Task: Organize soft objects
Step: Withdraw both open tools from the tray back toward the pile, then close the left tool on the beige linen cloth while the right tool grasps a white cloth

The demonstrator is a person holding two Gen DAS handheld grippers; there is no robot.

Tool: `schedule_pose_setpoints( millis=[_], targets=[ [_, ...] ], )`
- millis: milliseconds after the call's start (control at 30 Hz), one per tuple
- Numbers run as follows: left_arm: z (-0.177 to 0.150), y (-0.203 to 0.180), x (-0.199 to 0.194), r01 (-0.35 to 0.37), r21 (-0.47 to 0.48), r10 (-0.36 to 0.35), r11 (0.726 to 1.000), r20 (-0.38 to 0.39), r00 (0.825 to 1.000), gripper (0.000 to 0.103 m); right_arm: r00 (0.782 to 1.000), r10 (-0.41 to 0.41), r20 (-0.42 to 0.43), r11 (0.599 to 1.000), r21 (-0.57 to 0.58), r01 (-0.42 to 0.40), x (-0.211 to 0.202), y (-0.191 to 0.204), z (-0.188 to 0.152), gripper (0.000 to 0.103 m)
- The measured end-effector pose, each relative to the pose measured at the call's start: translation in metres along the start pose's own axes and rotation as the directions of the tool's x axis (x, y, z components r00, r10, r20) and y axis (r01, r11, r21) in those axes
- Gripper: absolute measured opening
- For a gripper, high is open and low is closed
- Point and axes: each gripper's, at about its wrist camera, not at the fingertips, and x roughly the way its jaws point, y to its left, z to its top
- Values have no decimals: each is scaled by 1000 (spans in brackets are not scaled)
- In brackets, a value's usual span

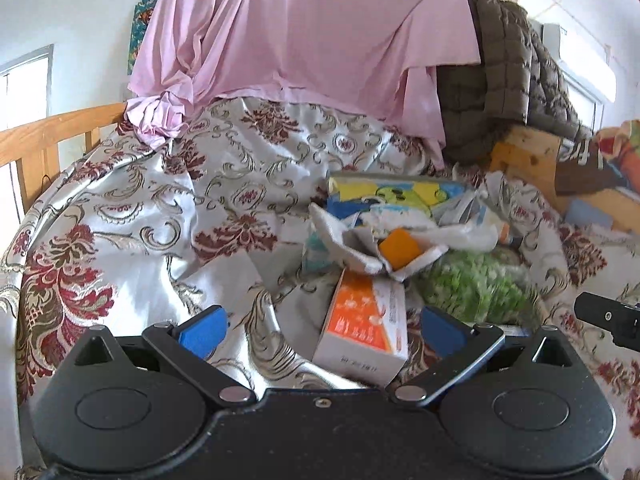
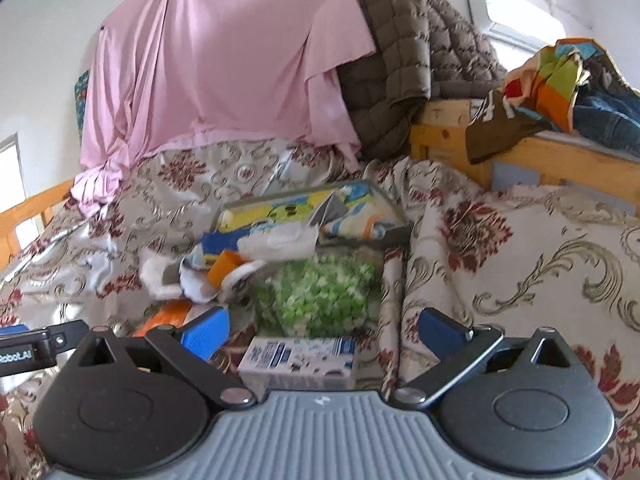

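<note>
Spread wide, gripping nothing: left tongs (image 1: pixel 322 330) over orange box (image 1: pixel 362 320), right tongs (image 2: pixel 324 330) over white box (image 2: pixel 298 360). At 12 o'clock, green bag (image 2: pixel 316 296) amid clutter on bedspread (image 2: pixel 520 248). Likely to snag slippery cloth or pinch boxes instead of bag.

This is a bedroom in a home. A shiny flowered bed cover (image 1: pixel 152 208) lies over a light wooden bed frame (image 1: pixel 48 136), with a puffy brown quilted jacket (image 2: pixel 408 60) nearby.
</note>
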Motion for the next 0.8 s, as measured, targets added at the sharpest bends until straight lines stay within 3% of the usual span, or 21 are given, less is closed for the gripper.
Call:
schedule_pose_setpoints(
  millis=[300, 600, 800],
  targets=[
    [-2, 1, 0, 0, 3, 0, 1000, -11, 1000, 102, 997, -17, -70, 999, -43, 14, 10, 8, -7, 103],
    [-3, 3, 5, -17, 27, 18, 1000, -51, 999, 102, 991, 32, -130, 996, -77, -43, 21, 18, -7, 103],
    [4, 7, 7, -41, 23, 43, 999, -71, 997, 102, 990, 77, -115, 987, -132, -92, 25, 30, -8, 103]
  ],
)
